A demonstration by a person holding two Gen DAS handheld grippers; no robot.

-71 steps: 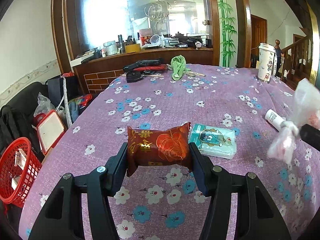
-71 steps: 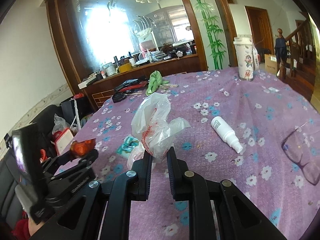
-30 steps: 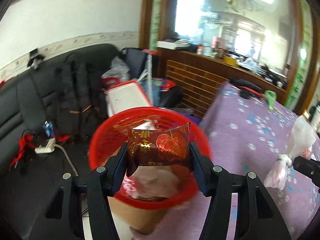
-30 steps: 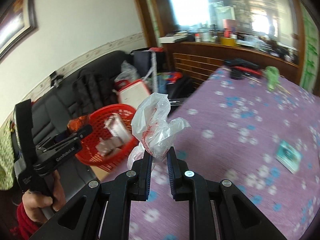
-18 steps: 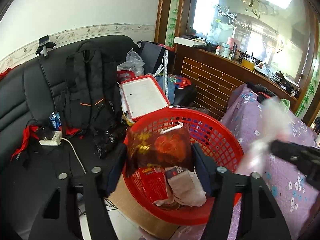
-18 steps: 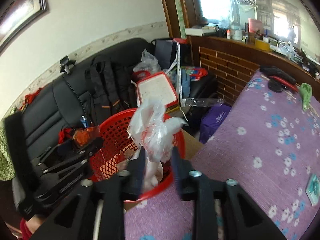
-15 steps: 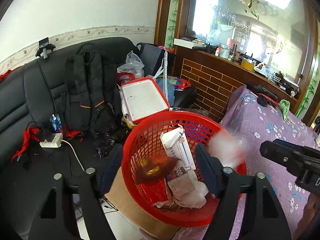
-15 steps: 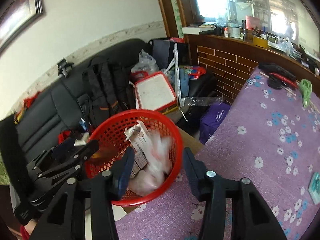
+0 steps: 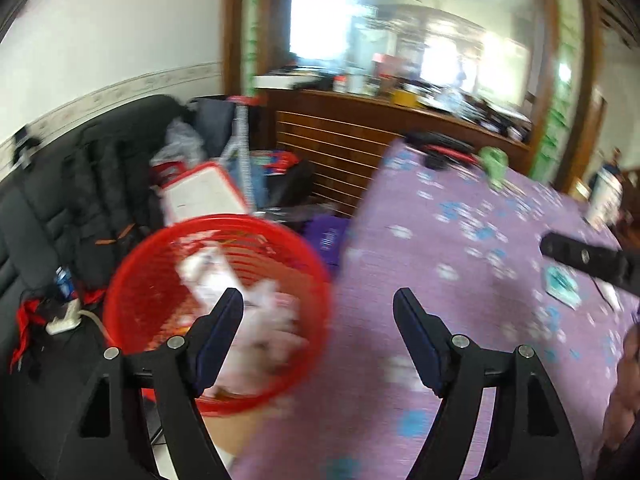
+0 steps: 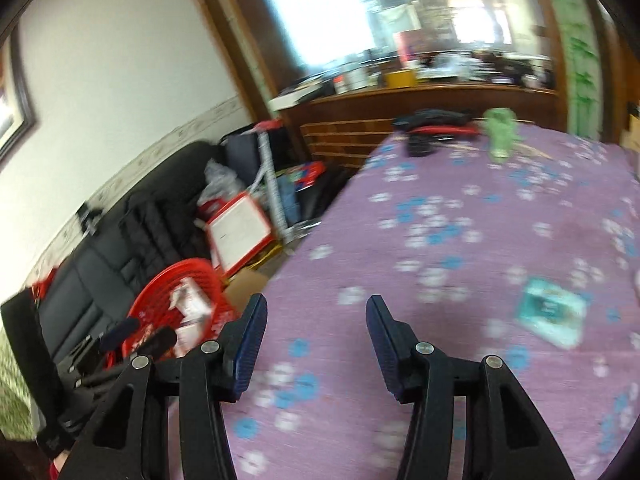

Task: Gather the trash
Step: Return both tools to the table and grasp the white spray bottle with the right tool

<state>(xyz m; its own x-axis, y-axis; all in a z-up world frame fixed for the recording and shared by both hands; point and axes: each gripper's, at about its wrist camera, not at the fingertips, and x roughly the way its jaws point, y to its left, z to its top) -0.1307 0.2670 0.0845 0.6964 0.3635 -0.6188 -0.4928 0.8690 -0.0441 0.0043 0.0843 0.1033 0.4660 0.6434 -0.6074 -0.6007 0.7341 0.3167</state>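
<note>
The red trash basket stands beside the table with white bag plastic and paper scraps inside; the picture is blurred. My left gripper is open and empty, over the basket's right rim and the table edge. My right gripper is open and empty above the purple floral tablecloth. The basket shows at lower left in the right wrist view, with the left gripper near it. A teal tissue pack lies on the cloth to the right. One right gripper finger shows at the right edge.
A black sofa with bags and a red-framed white board lies behind the basket. A green cloth and dark items sit at the table's far edge, before a wooden counter.
Both grippers opened over the basket. The red snack packet and the plastic bag dropped into it. Both views have since swung right, toward the table.
</note>
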